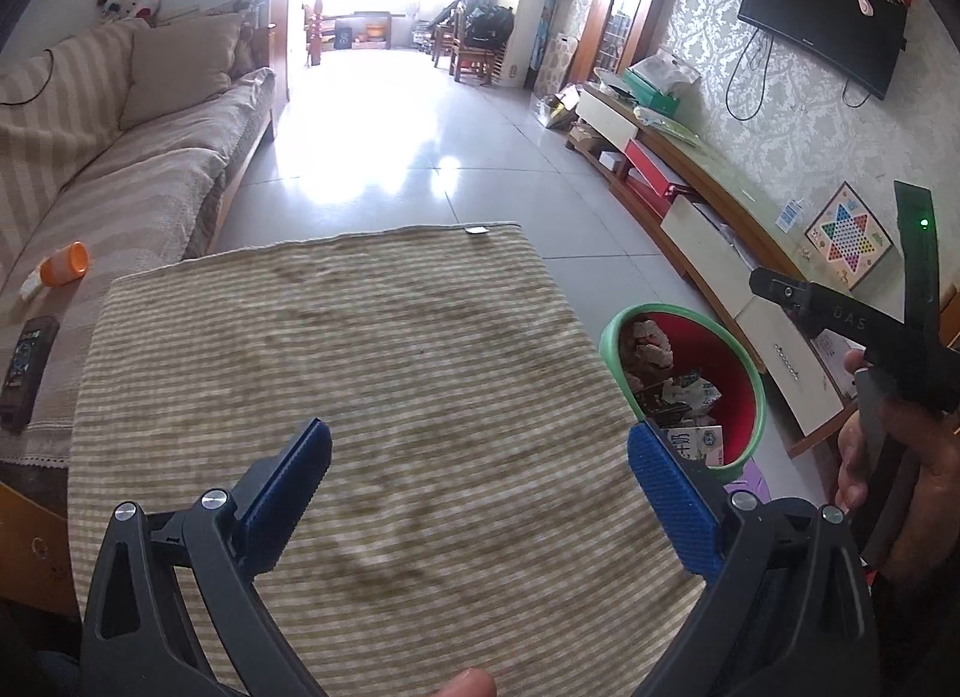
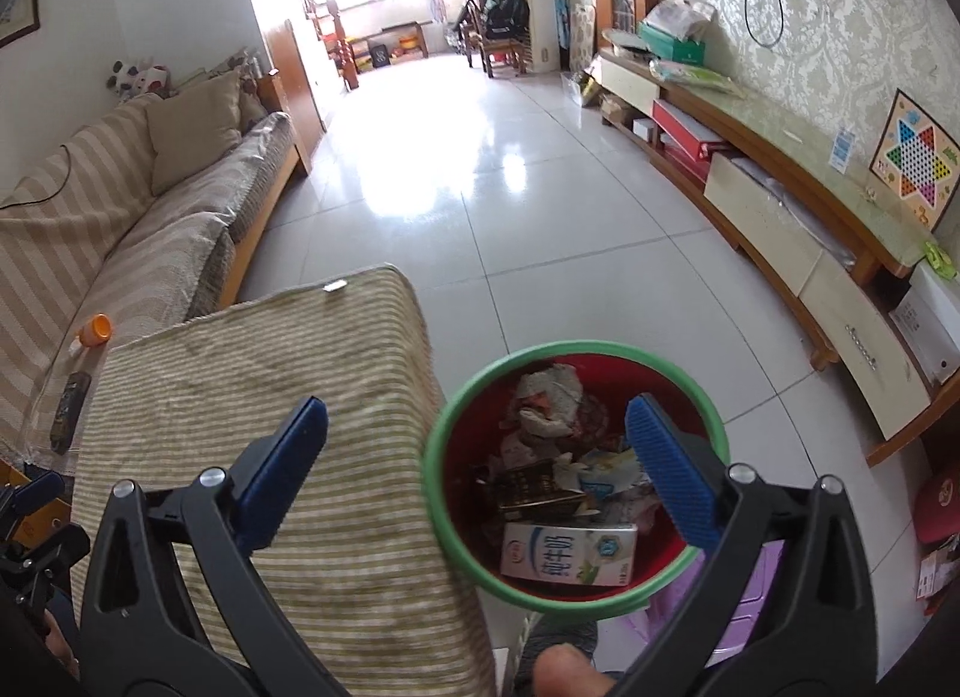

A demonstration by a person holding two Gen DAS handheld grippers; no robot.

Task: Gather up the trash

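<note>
A red bin with a green rim (image 2: 447,523) stands on the floor beside the striped table cover. Inside lie a white milk carton (image 2: 567,556), a dark gold packet (image 2: 537,490) and crumpled paper (image 2: 549,397). My right gripper (image 2: 477,433) hangs over the bin's near-left rim, open, with nothing between its blue pads. My left gripper (image 1: 480,457) is open above the striped cloth (image 1: 360,367), also holding nothing. In the left wrist view the same bin (image 1: 757,391) sits to the right, with the right gripper's black body (image 1: 864,331) and a hand (image 1: 900,457) beyond it.
A striped sofa (image 2: 120,229) runs along the left, with an orange cup (image 2: 96,329) and a dark remote (image 2: 67,409) on it. A long low TV cabinet (image 2: 780,199) lines the right wall. Tiled floor (image 2: 510,217) stretches ahead. A purple object (image 2: 750,595) lies under the bin.
</note>
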